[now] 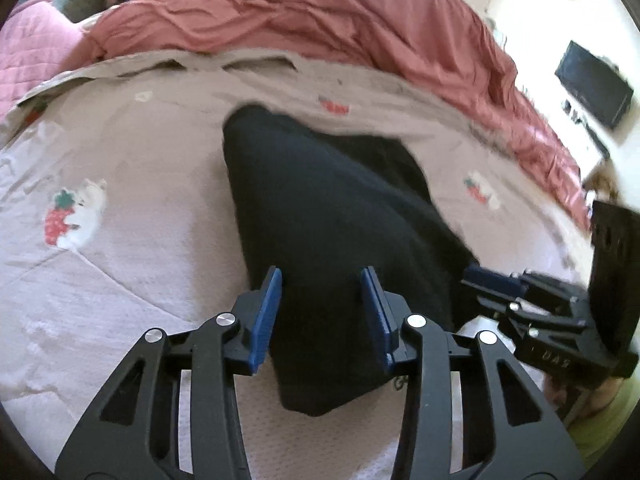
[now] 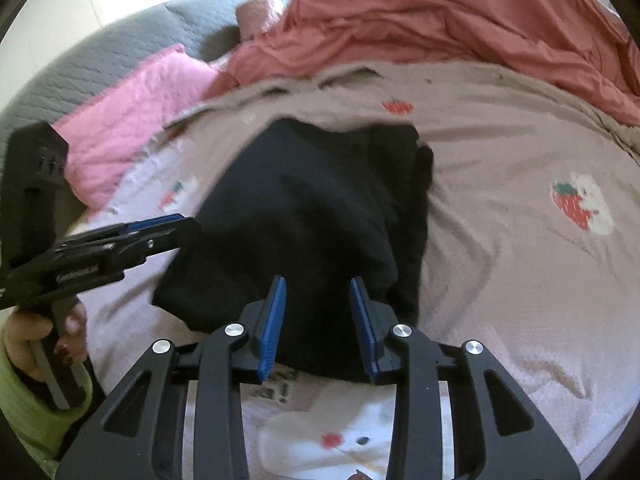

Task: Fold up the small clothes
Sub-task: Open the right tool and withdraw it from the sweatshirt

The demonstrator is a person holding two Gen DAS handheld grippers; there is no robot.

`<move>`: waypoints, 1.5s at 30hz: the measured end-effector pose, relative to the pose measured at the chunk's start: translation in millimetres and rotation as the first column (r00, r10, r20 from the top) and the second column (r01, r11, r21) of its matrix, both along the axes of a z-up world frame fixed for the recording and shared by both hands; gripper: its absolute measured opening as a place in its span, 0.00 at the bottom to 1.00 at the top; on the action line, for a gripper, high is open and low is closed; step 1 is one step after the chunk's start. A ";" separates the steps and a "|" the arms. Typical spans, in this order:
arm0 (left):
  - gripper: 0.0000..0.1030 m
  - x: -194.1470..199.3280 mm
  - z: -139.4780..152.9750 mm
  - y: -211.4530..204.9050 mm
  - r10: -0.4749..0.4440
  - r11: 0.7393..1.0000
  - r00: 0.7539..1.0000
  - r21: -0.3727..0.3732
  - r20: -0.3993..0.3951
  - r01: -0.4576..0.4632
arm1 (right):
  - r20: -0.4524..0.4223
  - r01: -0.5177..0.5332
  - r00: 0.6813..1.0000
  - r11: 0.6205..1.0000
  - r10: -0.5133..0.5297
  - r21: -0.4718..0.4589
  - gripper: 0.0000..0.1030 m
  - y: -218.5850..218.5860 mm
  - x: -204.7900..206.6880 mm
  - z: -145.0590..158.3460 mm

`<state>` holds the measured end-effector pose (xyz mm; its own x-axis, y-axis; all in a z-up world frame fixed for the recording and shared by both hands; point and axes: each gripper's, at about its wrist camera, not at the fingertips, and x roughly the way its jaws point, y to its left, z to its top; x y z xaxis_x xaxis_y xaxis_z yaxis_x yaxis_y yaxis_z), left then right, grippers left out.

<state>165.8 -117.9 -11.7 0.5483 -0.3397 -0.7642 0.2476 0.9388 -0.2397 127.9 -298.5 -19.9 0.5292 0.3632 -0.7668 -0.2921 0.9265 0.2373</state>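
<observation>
A black garment (image 1: 320,208) lies folded over in a rough wedge on the pale bedsheet (image 1: 120,264); it also shows in the right wrist view (image 2: 304,216). My left gripper (image 1: 322,276) is open, its blue pads above the garment's near end, and it shows from the side in the right wrist view (image 2: 160,226). My right gripper (image 2: 318,284) is open over the garment's near edge; in the left wrist view it (image 1: 492,280) sits at the garment's right side.
A rumpled red duvet (image 1: 320,16) lies along the far side of the bed. A pink quilted pillow (image 2: 132,104) and a grey cushion (image 2: 100,48) lie at the left. The sheet (image 2: 500,200) has strawberry and cat prints. A dark screen (image 1: 592,84) hangs at far right.
</observation>
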 end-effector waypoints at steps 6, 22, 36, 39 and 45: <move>0.33 -5.4 -14.6 -0.6 -0.013 0.999 1.000 0.041 0.001 0.013 | -0.010 0.007 1.000 1.000 -0.007 -0.010 0.27 -1.7 -6.4 -16.6; 0.34 -5.3 -8.2 8.4 0.010 1.000 1.000 0.005 -0.023 -0.010 | 0.061 0.023 0.998 0.998 -0.027 0.067 0.49 -3.9 -11.8 19.2; 0.41 -8.8 6.3 17.4 0.037 0.999 0.999 -0.002 -0.002 -0.037 | 0.124 0.116 0.985 0.992 -0.121 0.048 0.86 -15.1 -15.4 39.4; 0.46 -10.5 10.8 20.8 0.050 0.999 0.999 0.003 0.007 -0.050 | 0.128 0.132 0.982 0.990 -0.138 0.051 0.89 -17.7 -16.4 41.2; 0.64 -16.9 22.1 27.8 0.081 0.997 0.996 0.008 0.035 -0.081 | 0.147 0.156 0.976 0.986 -0.162 0.054 0.94 -22.0 -17.5 47.8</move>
<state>148.8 -90.1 10.5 0.5999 -0.2861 -0.7472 0.1789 0.9582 -0.2233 110.5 -320.5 28.0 0.6908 0.2948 -0.6602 -0.1768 0.9543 0.2411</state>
